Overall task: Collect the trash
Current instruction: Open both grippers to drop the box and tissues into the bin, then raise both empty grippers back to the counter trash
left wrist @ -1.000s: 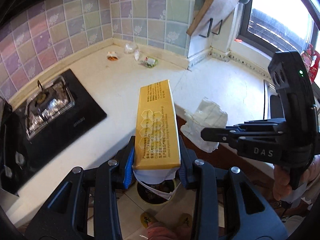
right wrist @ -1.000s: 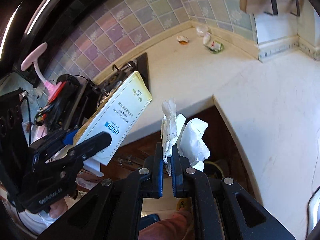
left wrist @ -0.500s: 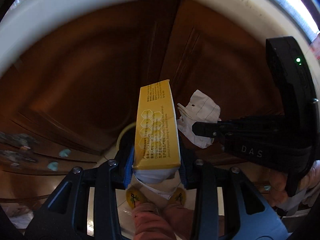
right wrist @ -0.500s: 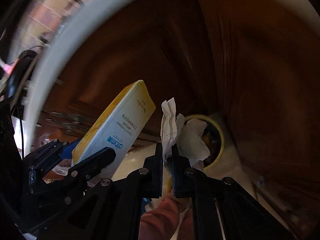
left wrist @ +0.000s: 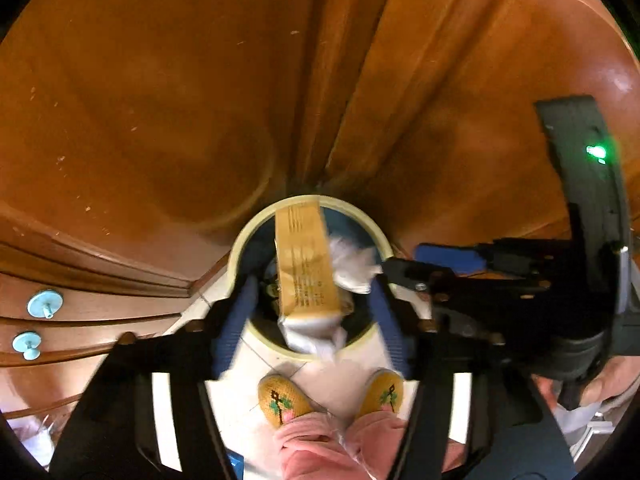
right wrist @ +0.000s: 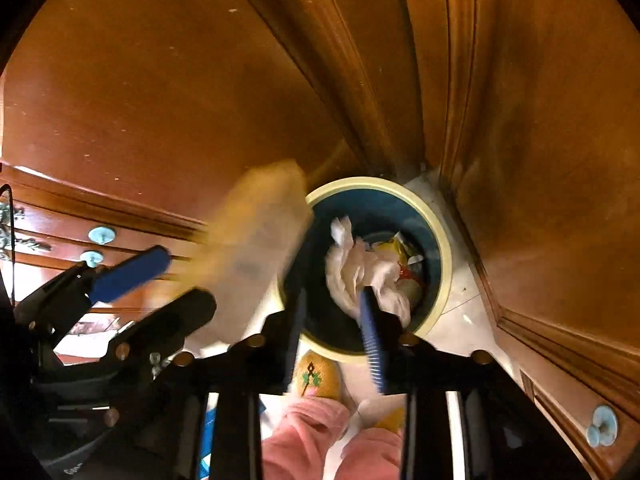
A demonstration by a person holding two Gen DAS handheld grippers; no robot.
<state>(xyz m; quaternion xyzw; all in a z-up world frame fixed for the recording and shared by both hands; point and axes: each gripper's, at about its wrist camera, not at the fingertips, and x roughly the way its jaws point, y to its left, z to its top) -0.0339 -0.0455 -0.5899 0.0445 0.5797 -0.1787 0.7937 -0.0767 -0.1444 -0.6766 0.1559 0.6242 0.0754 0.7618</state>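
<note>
Now both sets of jaws just sprung apart, gripping nothing: yellow box dropping between left gripper fingers, crumpled paper past right gripper fingertips, over bin. Likely snag: long box catching rim, tipping onto floor.

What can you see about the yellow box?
The yellow box is a long, narrow carton, cardboard by the look, yellow on top with rows of small dark print and a white lower end. It is blurred, tilted lengthwise over the round bin with the cream rim and dark blue inside. The left gripper has just been opening, and its blue pads stand clear on both sides. Crumpled white paper lies beside it.
</note>
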